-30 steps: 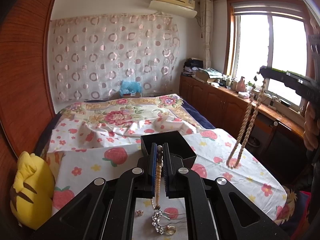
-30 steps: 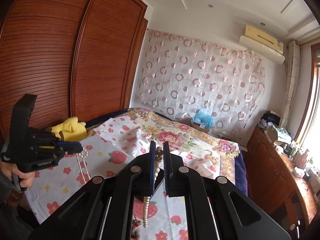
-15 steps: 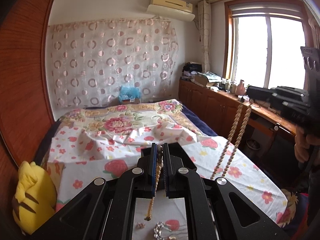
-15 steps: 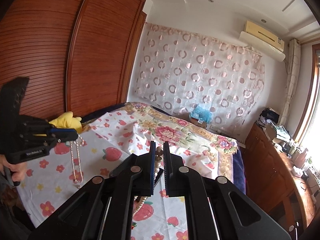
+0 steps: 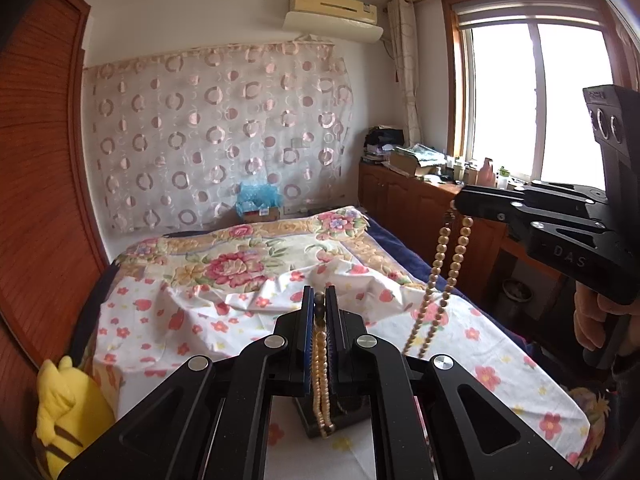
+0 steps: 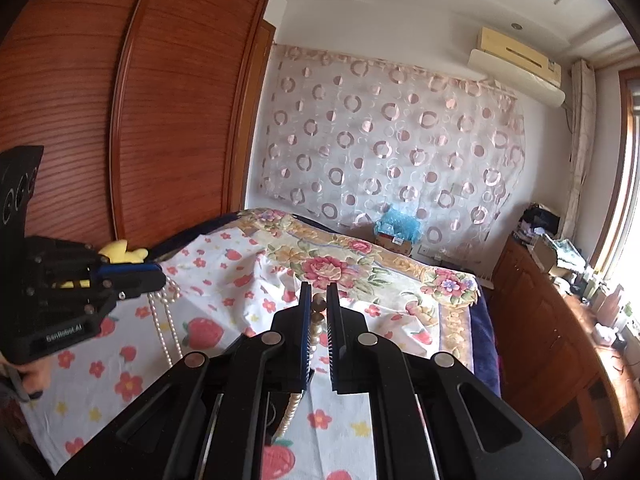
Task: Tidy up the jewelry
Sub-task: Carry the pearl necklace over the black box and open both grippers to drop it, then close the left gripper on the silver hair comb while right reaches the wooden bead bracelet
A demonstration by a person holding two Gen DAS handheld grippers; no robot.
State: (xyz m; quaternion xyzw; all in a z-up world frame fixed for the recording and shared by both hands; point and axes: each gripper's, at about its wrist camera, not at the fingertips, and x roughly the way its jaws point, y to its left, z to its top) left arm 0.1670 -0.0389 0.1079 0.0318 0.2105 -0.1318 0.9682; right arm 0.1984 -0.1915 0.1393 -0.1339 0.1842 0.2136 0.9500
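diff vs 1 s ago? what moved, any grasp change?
Both grippers have risen, lifting the bead necklace: in the left wrist view the strand in the right gripper, whose end lay on the bedsheet a second ago, now hangs above it. The necklace in the left gripper now dangles over the black box. Unchanged: both grippers shut on the necklace, nothing released.

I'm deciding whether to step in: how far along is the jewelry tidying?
Done: nothing visibly put away yet. In hand: the left gripper is shut on a bead strand dangling over a dark box; the right gripper is shut on a second hanging loop of beads, above the bed. Left: probably lowering both into storage and releasing.
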